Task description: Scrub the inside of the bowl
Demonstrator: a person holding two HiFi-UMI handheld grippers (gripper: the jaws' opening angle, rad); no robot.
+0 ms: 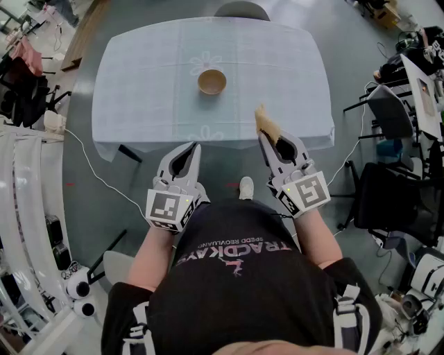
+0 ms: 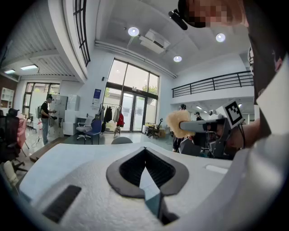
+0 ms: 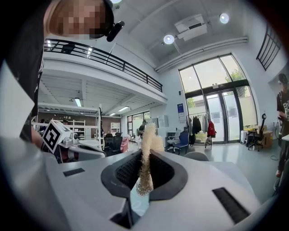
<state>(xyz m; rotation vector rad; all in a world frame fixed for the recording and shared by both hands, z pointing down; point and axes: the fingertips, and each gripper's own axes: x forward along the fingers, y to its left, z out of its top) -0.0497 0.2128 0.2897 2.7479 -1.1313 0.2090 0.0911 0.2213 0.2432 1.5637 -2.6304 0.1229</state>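
Note:
A tan bowl (image 1: 211, 82) stands upright near the middle of the table (image 1: 139, 76), which is covered with a pale patterned cloth. My right gripper (image 1: 263, 134) is shut on a tan scrubbing sponge (image 1: 265, 119), held over the table's near edge, well short of the bowl. In the right gripper view the sponge (image 3: 146, 158) stands pinched between the jaws. My left gripper (image 1: 194, 145) hangs just off the table's near edge, shut with nothing in it. The left gripper view shows its jaws closed together, with the right gripper and sponge (image 2: 178, 123) off to the side.
A grey chair (image 1: 241, 10) stands at the table's far side. Office chairs (image 1: 385, 111) and desks crowd the right. White frames (image 1: 28, 180) and a cable run along the left. The person stands at the table's near edge.

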